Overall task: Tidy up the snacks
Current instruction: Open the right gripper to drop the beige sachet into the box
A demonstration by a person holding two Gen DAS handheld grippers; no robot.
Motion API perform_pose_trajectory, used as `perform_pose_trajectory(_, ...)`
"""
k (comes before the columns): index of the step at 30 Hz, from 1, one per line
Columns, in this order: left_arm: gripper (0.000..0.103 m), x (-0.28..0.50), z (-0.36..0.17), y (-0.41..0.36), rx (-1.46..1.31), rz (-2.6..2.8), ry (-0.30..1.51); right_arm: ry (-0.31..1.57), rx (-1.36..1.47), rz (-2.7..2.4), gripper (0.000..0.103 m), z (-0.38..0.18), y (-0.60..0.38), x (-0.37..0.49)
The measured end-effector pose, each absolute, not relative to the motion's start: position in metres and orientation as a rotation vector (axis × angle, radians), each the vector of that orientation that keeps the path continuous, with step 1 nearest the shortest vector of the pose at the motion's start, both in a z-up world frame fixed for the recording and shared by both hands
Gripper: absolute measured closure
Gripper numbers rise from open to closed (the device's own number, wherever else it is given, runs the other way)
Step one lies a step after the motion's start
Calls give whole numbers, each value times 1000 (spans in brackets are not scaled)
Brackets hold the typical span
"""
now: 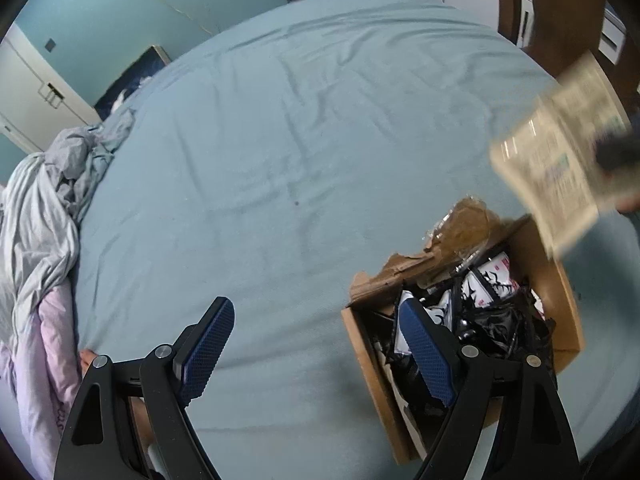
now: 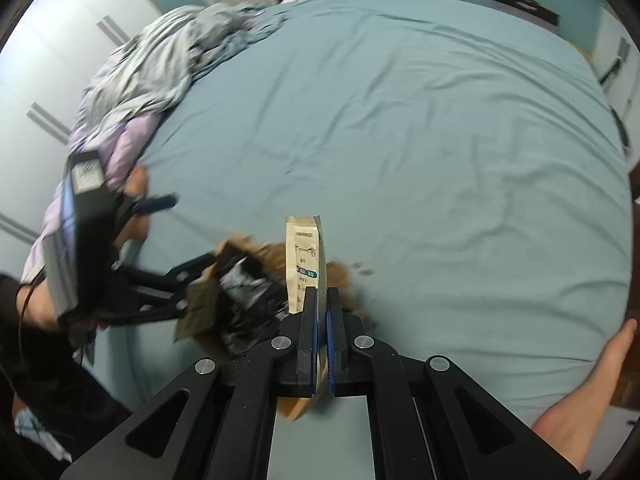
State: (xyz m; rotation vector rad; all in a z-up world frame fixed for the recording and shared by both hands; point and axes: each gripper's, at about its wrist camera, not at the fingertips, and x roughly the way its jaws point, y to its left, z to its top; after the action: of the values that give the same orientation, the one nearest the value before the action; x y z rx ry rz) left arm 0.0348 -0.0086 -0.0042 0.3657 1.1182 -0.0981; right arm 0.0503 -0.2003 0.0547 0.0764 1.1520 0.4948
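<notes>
**Okay, one snack packet up in the air, box sitting on the bed**

So, closest in on the right wrist view, the right gripper [image 2: 320, 312] is clenched tight on a beige snack packet [image 2: 306, 256]. The packet stands on edge between the blue pads, printed side facing left, and sticks up well past the fingertips. In the left wrist view the same packet [image 1: 560, 152] shows up blurry at the right edge, hanging above the far right corner of the box.

The left gripper [image 1: 320, 344] is spread wide with nothing in it. Its right finger [image 1: 426, 354] sits over the near end of the cardboard box [image 1: 370, 372], its left finger over bare sheet.

The box lies on the blue bed sheet [image 1: 280, 140], flaps torn open, with a crumpled bit of clear wrap at its far end. Inside is a jumble of black and white snack packs [image 1: 492, 292].

Further back on the left, a rumpled grey blanket [image 1: 52, 200] and something pale pink [image 1: 52, 344] are piled along the bed edge. Beyond that, white cupboards [image 1: 28, 92] and a teal wall.
</notes>
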Motion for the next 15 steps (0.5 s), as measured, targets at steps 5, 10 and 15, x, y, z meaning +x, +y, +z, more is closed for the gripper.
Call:
perform_pose_trajectory(5,17,36,3,1,338,-58,1089,1223,81,630,102,46,-182,38)
perform_pose_trajectory(10,17,40,3,13,295,-26,1106,1302,113,737,101,35,-165,35)
perform_pose_trajectory(15,17,39,4,15,289,-26,1108,1355,68,668,53,27,-159,45)
